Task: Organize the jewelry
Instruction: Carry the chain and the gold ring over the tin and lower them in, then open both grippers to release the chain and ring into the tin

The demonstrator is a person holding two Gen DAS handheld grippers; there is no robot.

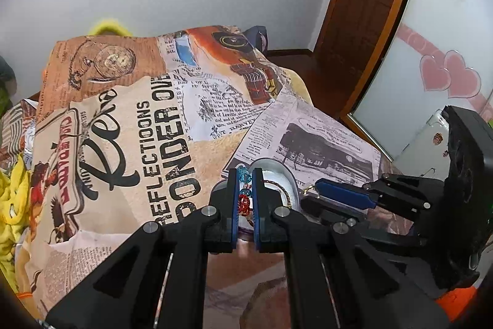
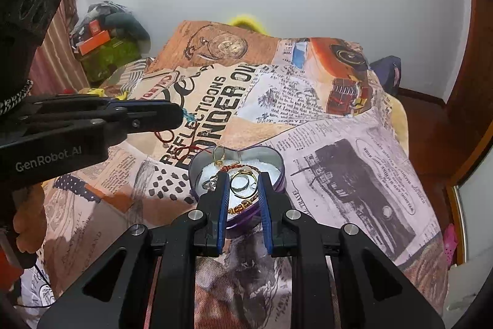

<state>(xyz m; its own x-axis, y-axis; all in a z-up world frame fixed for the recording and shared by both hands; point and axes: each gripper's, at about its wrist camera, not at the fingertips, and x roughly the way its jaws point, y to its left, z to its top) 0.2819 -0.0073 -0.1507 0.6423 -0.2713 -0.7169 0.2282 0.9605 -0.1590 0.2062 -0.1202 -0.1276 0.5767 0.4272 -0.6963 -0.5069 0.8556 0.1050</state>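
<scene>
Your left tongs (image 1: 245, 199) grip a beaded bracelet (image 1: 244, 195) above the heart tin (image 2: 197, 167). Your right tongs (image 2: 243, 199) hang slightly parted, gripping nothing.

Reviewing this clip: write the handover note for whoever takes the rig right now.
Left gripper: shut on a beaded bracelet with blue and red beads, its red cord hanging beside the heart-shaped tin.
Right gripper: jaws slightly apart over the tin, nothing visibly held.
Tin sits open on the printed blanket.
Done: gold rings and a braided bracelet are in the tin.
Left: lower the beaded bracelet in and release it.
</scene>
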